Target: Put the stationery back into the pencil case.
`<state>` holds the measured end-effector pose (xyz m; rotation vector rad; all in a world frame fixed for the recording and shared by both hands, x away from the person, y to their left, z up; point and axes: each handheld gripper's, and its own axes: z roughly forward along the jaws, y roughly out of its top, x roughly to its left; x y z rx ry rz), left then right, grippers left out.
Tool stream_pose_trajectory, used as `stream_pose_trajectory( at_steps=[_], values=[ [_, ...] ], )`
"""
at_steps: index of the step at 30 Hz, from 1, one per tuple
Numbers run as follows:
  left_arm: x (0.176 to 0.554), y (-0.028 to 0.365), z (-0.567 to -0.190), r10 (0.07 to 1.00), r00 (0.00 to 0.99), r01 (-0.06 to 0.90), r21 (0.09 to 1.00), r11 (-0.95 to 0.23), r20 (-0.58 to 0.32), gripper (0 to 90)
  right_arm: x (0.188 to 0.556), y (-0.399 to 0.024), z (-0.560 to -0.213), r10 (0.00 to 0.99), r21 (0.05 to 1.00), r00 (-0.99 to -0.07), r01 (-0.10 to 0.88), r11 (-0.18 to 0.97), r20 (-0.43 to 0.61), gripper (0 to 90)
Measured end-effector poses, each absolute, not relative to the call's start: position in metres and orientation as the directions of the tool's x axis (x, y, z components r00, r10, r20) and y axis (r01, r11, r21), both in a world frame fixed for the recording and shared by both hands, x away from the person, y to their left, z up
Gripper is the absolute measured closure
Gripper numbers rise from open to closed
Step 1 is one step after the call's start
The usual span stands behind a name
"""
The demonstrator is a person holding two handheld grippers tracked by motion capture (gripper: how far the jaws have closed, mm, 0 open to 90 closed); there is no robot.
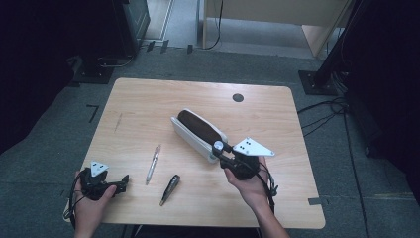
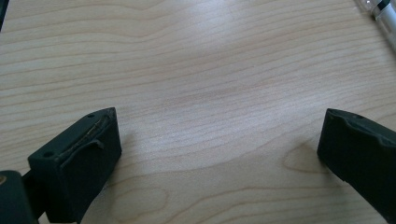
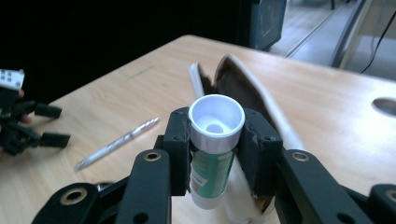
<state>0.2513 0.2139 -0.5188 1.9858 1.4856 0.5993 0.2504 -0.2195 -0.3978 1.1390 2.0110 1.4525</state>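
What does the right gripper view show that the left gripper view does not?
Only the right gripper view shows the small green-labelled tube with a white cap clamped between the right gripper jaws, the open white pencil case with dark lining behind it, and the left gripper held in a hand at the far left. Only the left gripper view shows the left gripper's own black jaws close up, spread wide over bare wood with nothing between them. Both share the light wooden table and the silver pen, which the left gripper view catches at its top right corner.

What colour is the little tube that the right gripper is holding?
The tube is green with a white cap; the right gripper view shows it best.
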Motion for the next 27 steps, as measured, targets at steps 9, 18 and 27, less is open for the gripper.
stream_pose_trajectory(
  at_steps=[9, 18, 27],
  values=[
    [0.251, 0.214, -0.519, 0.961, 0.278, 0.698, 0.684, -0.210, 0.011, 0.0, 0.272, -0.218, -0.372, 0.818, 0.935, -0.569, 0.326, 0.136, 0.080, 65.9],
    [0.251, 0.214, -0.519, 0.961, 0.277, 0.697, 0.686, -0.209, 0.012, 0.0, 0.299, -0.209, -0.385, 0.829, 0.915, -0.556, 0.366, 0.171, 0.067, 65.9],
    [0.251, 0.214, -0.519, 0.959, 0.284, 0.697, 0.683, -0.216, 0.013, 0.0, 0.311, -0.199, -0.400, 0.831, 0.895, -0.553, 0.400, 0.195, 0.066, 65.6]
  ],
)
